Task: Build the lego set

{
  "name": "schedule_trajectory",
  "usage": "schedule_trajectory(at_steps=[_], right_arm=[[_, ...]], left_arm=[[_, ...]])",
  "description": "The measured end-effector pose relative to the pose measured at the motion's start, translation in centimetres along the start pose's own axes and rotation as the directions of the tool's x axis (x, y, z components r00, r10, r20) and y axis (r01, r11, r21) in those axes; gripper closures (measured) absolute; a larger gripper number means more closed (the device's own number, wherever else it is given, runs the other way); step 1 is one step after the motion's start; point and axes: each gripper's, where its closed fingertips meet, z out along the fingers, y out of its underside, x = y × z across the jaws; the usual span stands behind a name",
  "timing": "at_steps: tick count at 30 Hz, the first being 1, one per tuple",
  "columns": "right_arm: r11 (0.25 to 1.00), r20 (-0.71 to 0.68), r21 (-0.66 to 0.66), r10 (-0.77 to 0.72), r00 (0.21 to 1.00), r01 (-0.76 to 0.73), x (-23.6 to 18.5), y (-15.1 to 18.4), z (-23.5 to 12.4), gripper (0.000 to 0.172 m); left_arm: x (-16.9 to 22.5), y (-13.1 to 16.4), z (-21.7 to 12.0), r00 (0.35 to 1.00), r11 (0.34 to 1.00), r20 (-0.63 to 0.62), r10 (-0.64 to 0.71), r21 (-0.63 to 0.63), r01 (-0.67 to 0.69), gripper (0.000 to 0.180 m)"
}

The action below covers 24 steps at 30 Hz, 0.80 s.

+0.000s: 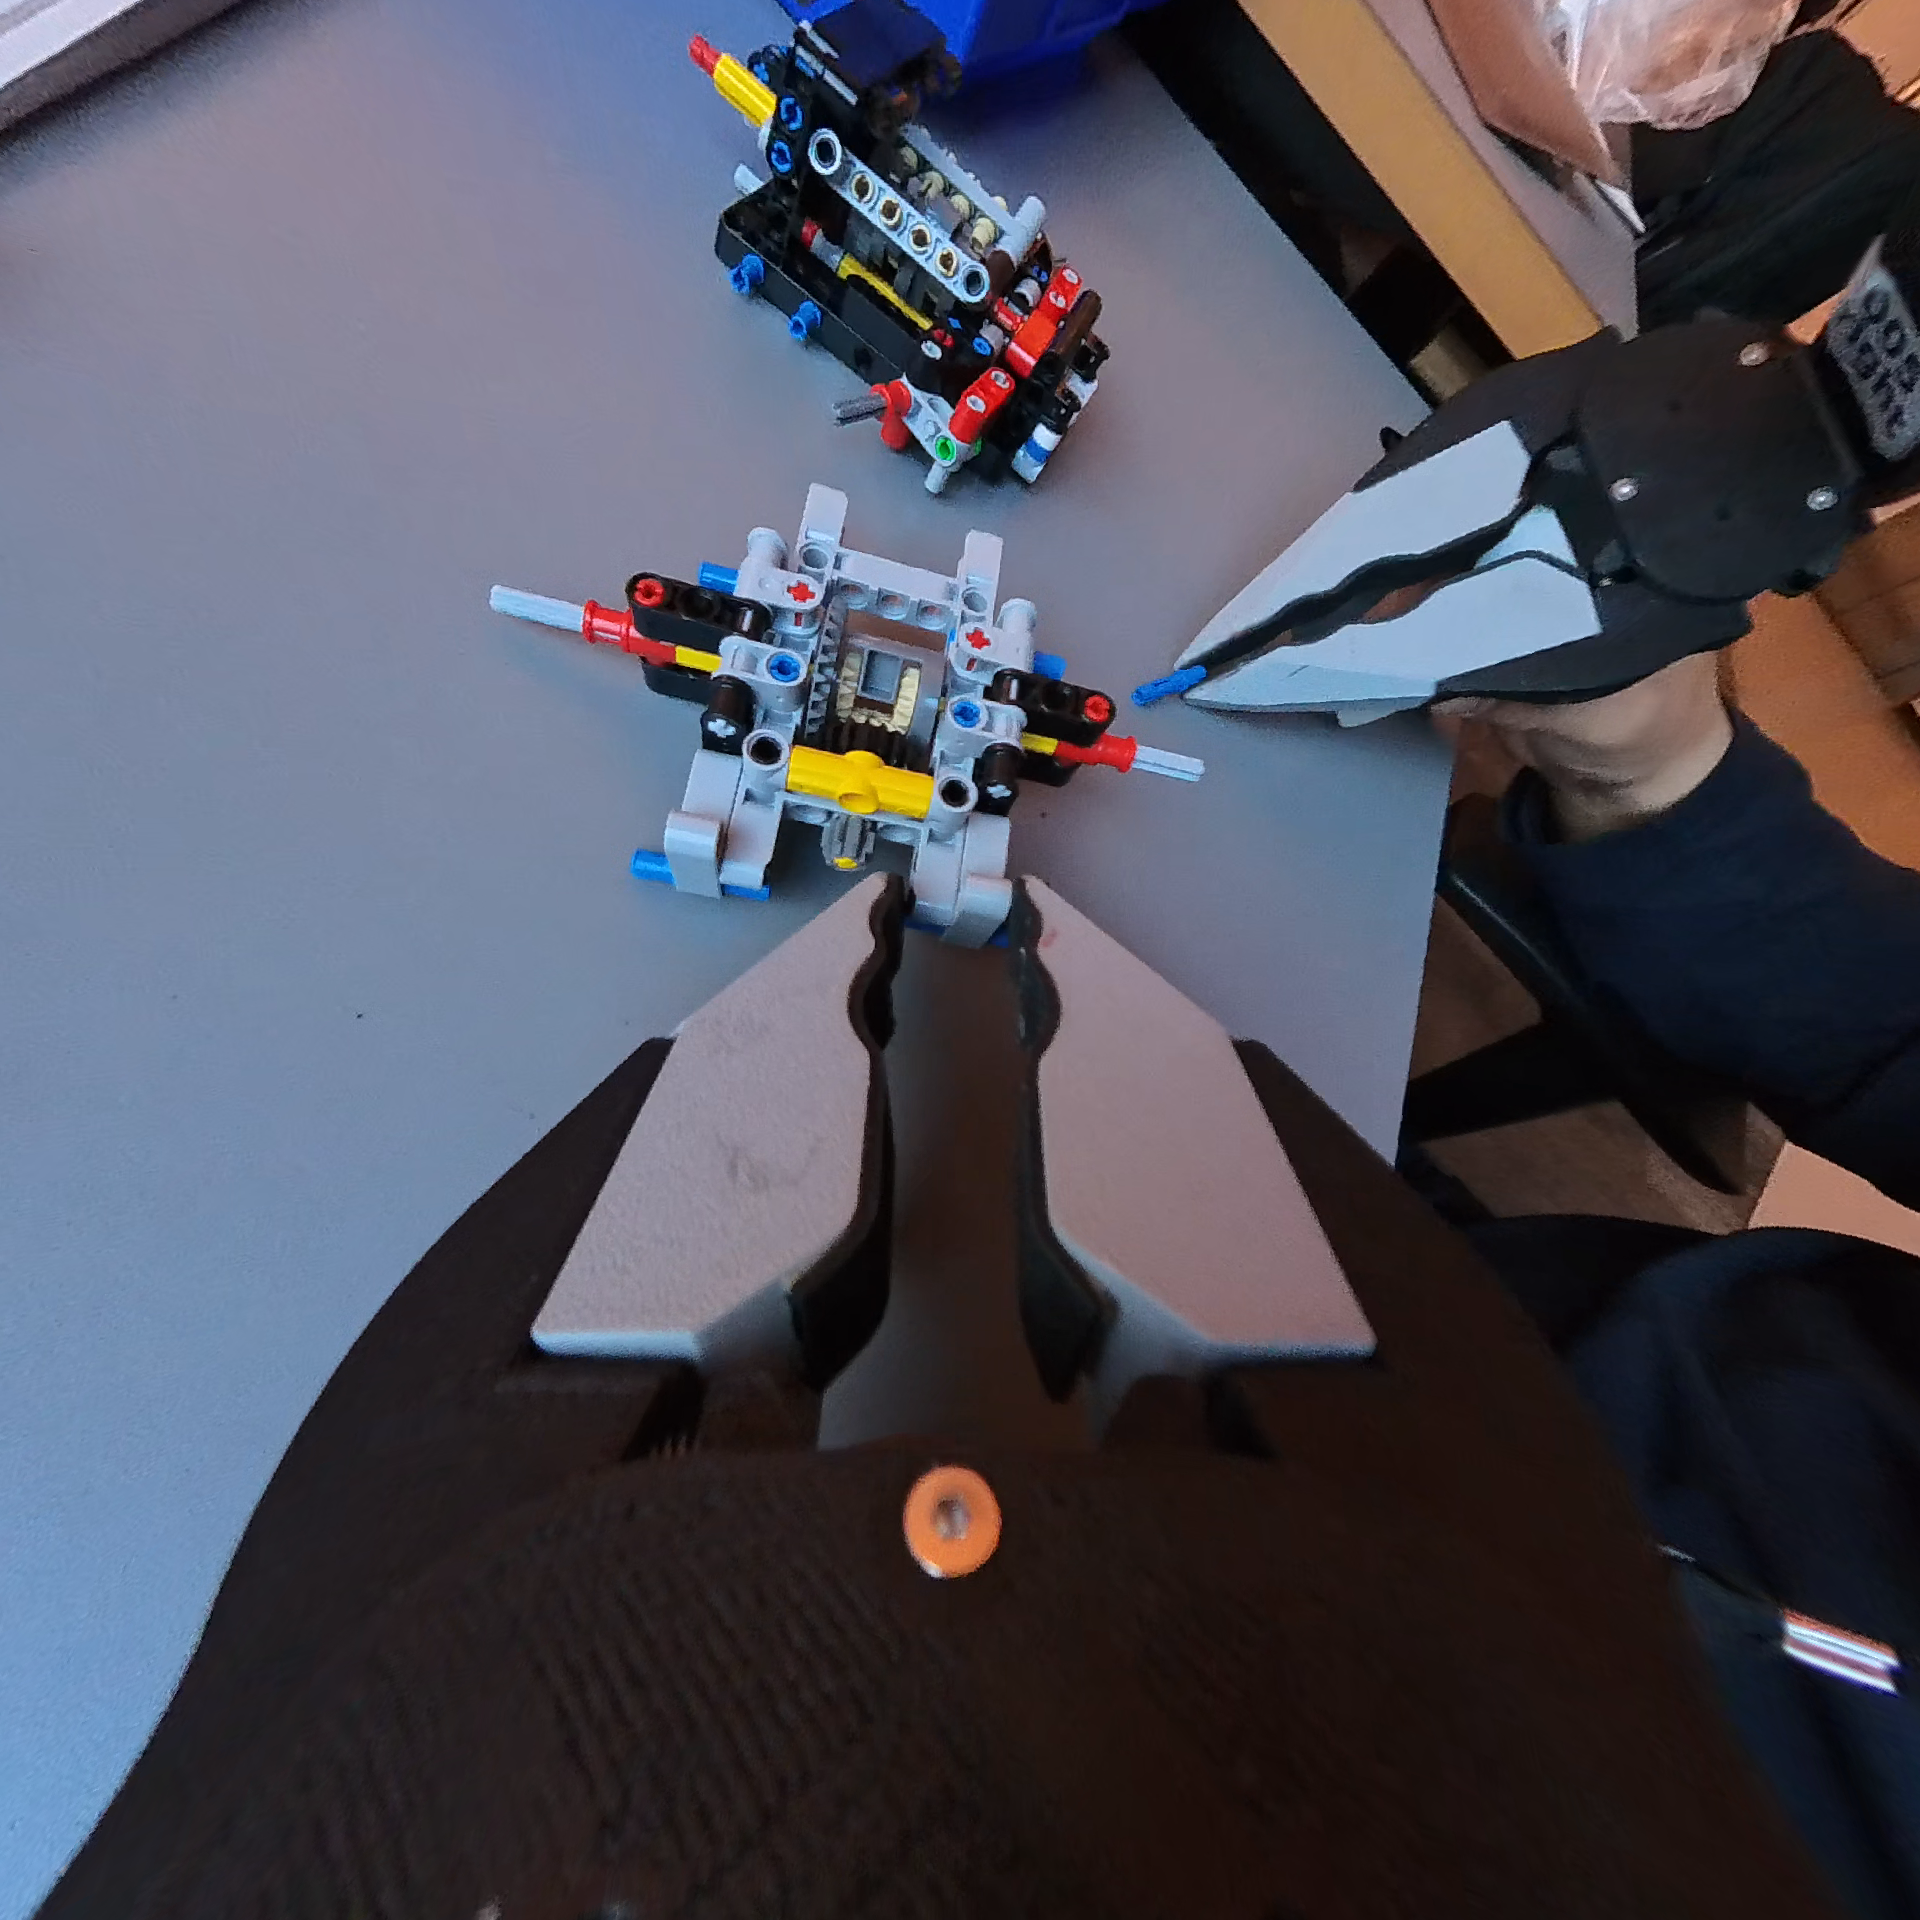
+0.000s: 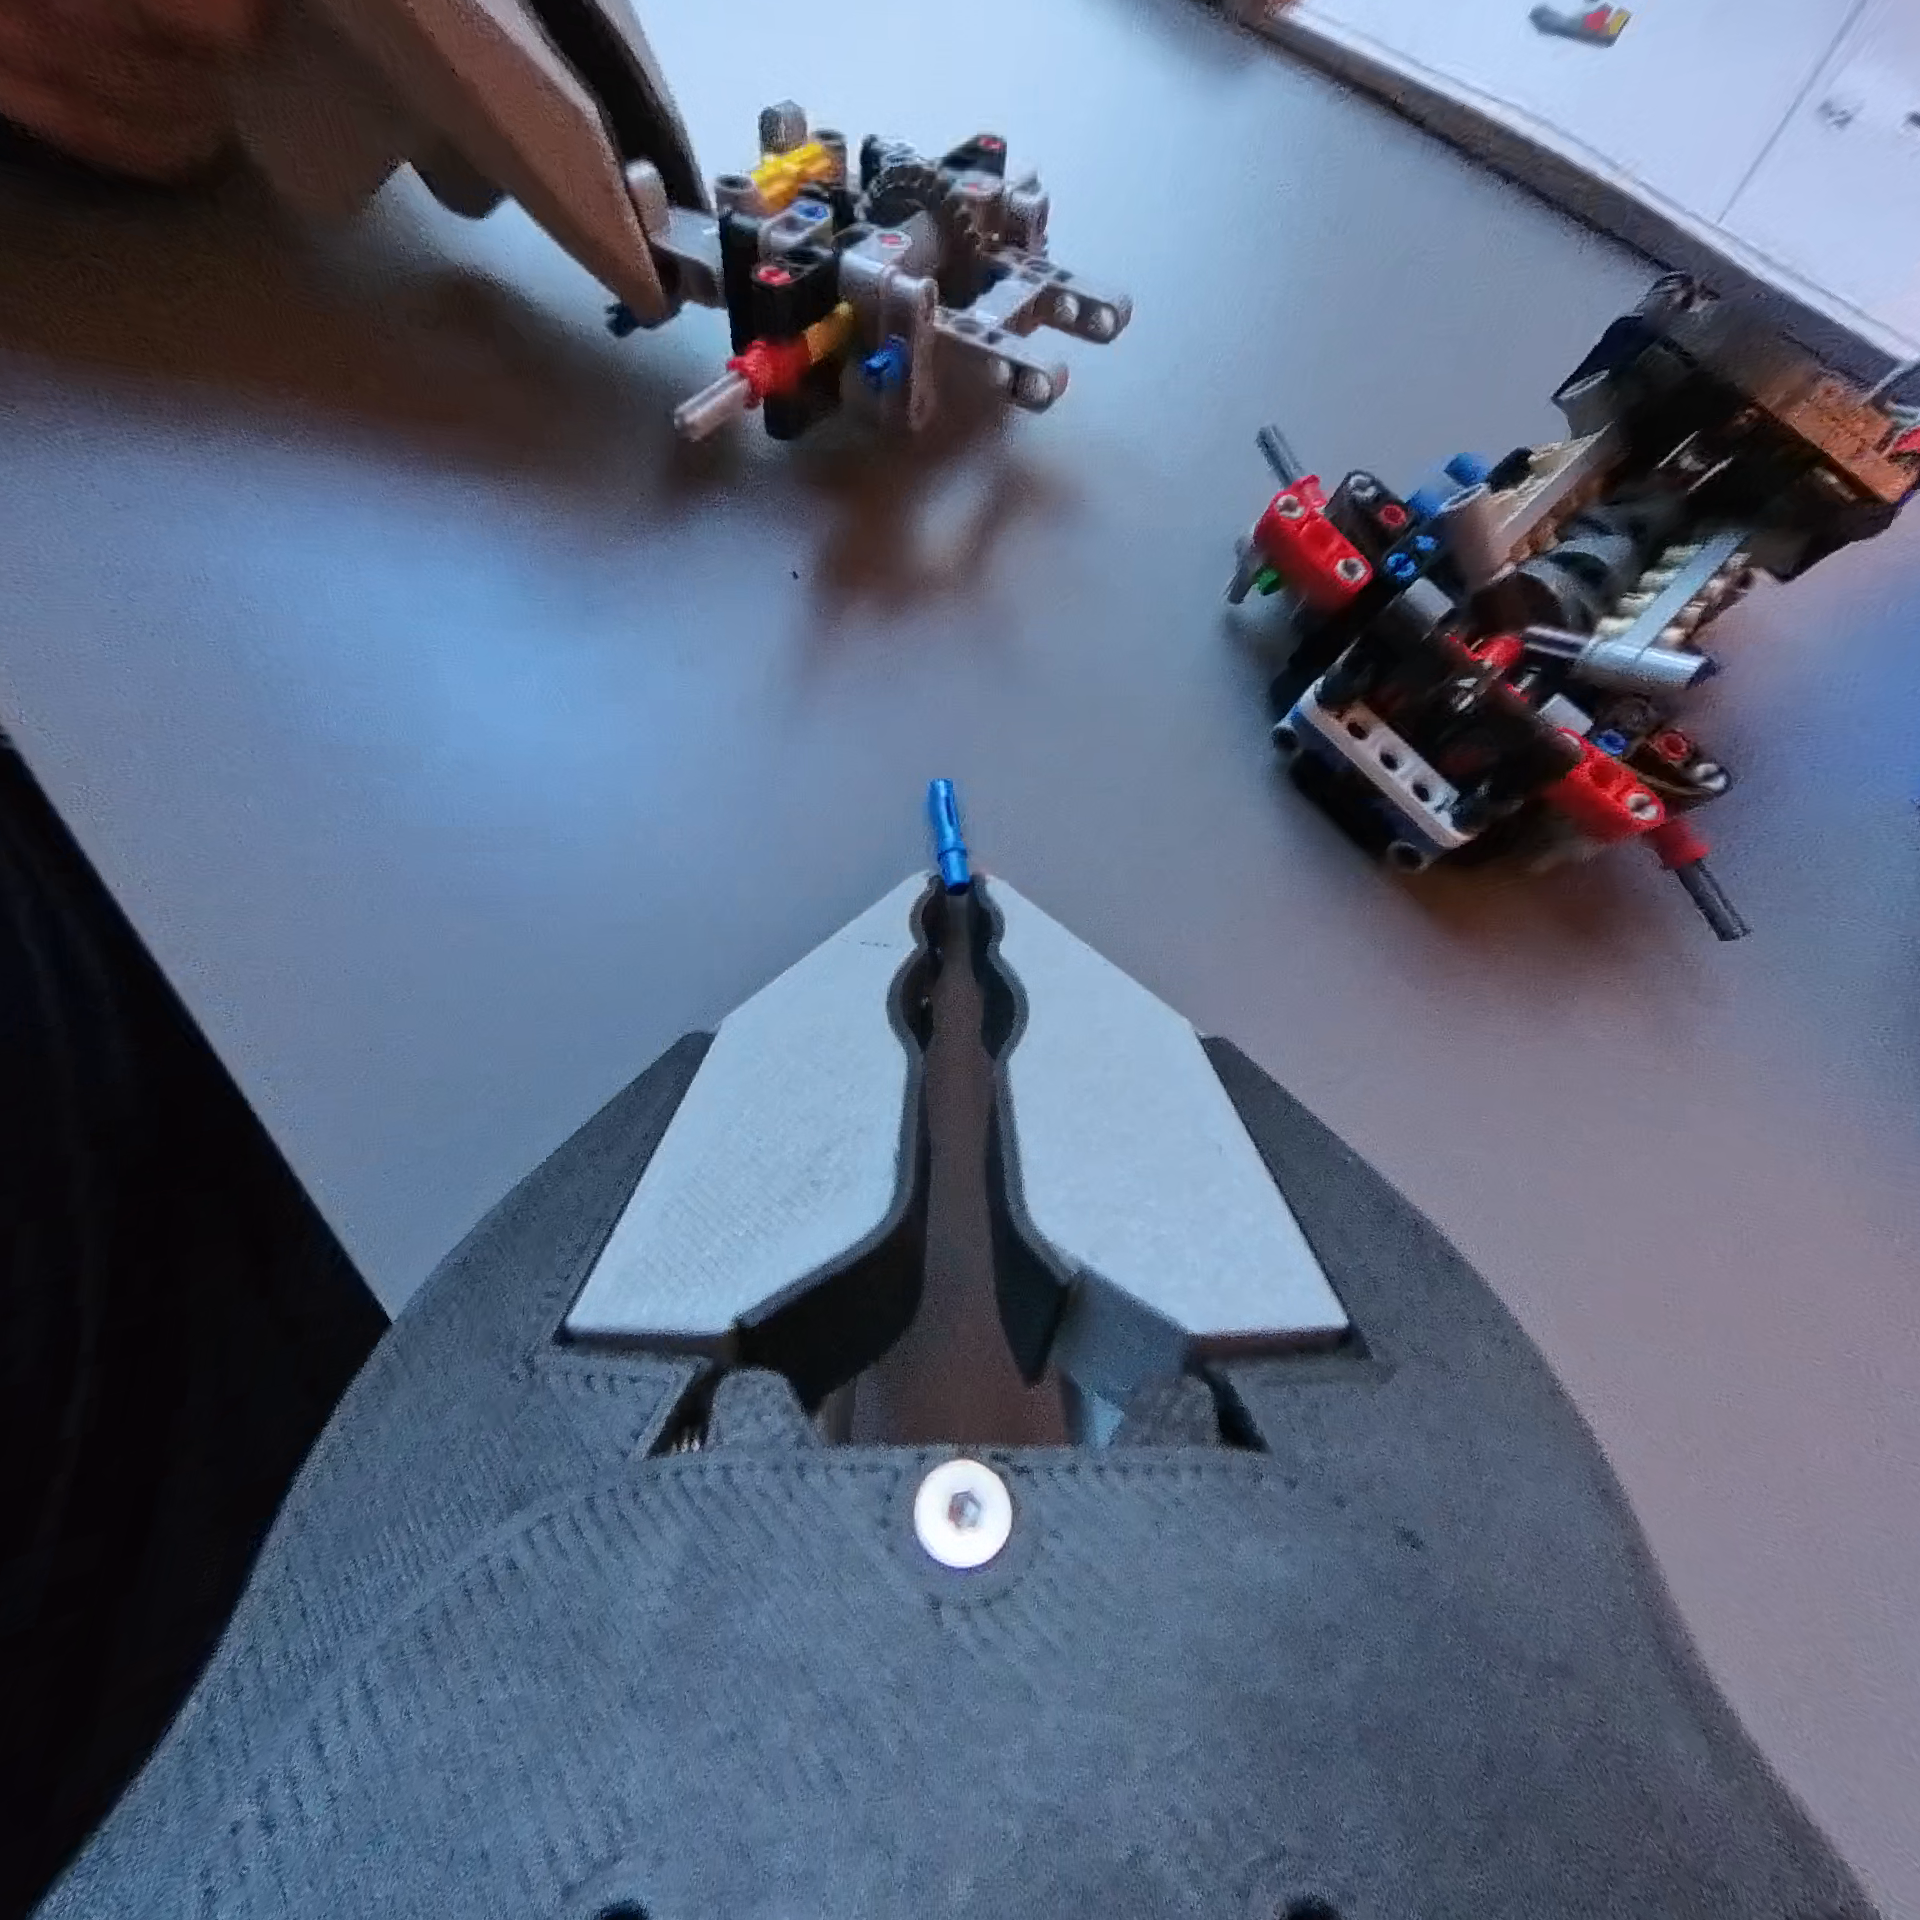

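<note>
— What's in your left gripper [image 1: 956,904]?

— My left fingers are clamped on the near right leg of a small grey brick assembly [image 1: 852,707], one pad on each side of that grey beam. The assembly sits on the grey table [image 1: 312,727], with a yellow connector across its front, a gear in its middle, and red-tipped axles sticking out to both sides.

— And beyond it?

— Farther back stands a bigger black brick assembly [image 1: 914,270] with red, yellow and blue parts, well apart from the grey one. A blue bin [image 1: 977,42] is behind that, at the table's far end.

— Now your right gripper [image 2: 954,883]?

— My right fingers are pinched together on a small blue pin [image 2: 945,826]. It pokes straight out past the tips, above the table, near the table's right edge. In the left wrist view it points toward the grey assembly's right axle, near it but apart.
</note>
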Motion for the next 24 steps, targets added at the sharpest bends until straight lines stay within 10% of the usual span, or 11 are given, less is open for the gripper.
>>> schedule_trajectory(at_steps=[24], right_arm=[[0.978, -0.061, -0.017, -0.210, 0.976, 0.209, 0.2, 0.1, -2.1, 0.146]], left_arm=[[0.3, -0.4, -0.5, 0.999, 0.999, -0.047, -0.017, 0.034, 0.019, 0.164]])
